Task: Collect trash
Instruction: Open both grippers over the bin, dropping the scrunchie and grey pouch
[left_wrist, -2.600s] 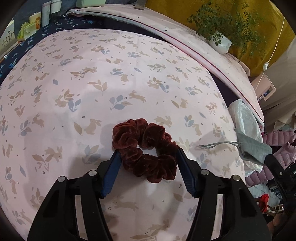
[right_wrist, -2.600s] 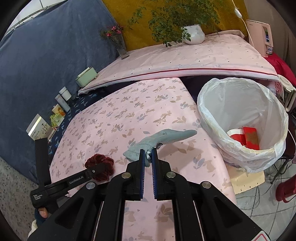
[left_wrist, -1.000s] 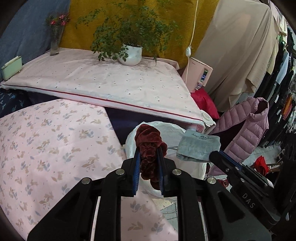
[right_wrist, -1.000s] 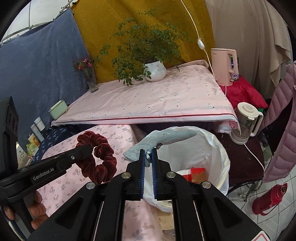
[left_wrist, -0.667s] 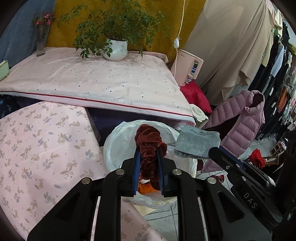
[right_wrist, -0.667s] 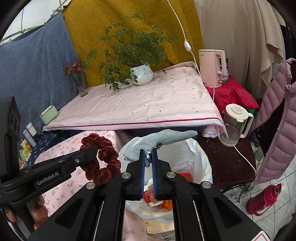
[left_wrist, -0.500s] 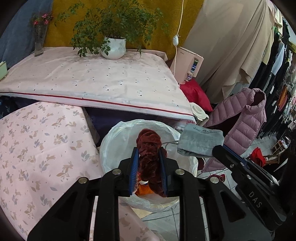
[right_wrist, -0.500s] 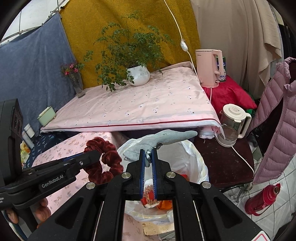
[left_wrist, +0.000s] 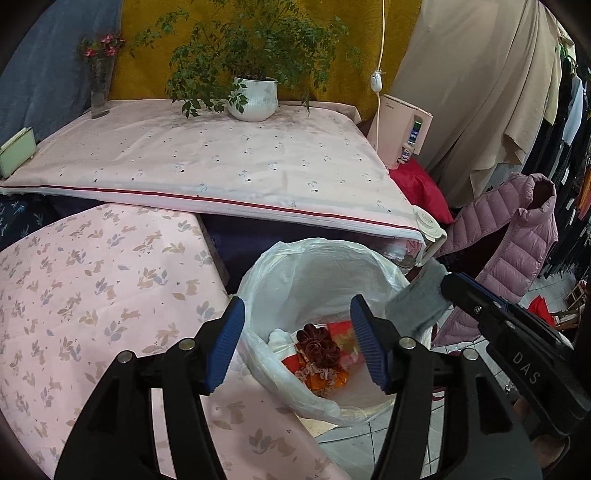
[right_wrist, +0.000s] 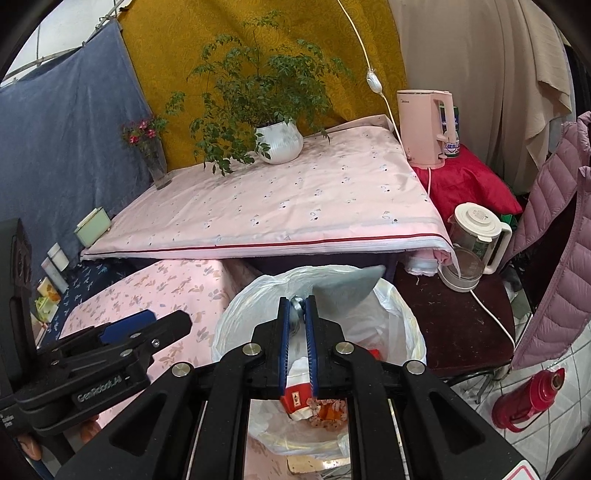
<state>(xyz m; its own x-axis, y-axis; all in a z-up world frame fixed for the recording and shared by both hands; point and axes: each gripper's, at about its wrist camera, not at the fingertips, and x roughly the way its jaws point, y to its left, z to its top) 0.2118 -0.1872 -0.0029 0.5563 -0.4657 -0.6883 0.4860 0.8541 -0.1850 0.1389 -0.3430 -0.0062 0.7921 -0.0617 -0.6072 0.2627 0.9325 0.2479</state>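
Observation:
The white-bagged trash bin stands on the floor beside the floral-clothed table. A dark red scrunchie lies inside it on red and orange wrappers. My left gripper hovers over the bin; its jaws are opening and nothing is between them. My right gripper is over the bin too. Its jaws are beginning to open, with a corner of the grey cloth pouch still pinched between the pads. The left wrist view shows the pouch blurred at the bin's right rim.
Behind the bin, a higher pink-covered surface carries a potted plant and a flower vase. A pink kettle, a glass jug, a pink padded jacket and a red flask crowd the right.
My left gripper has opened and the scrunchie has dropped from it into the bin. Both grippers have shifted further over the bin. The pouch has swung and now looks blurred.

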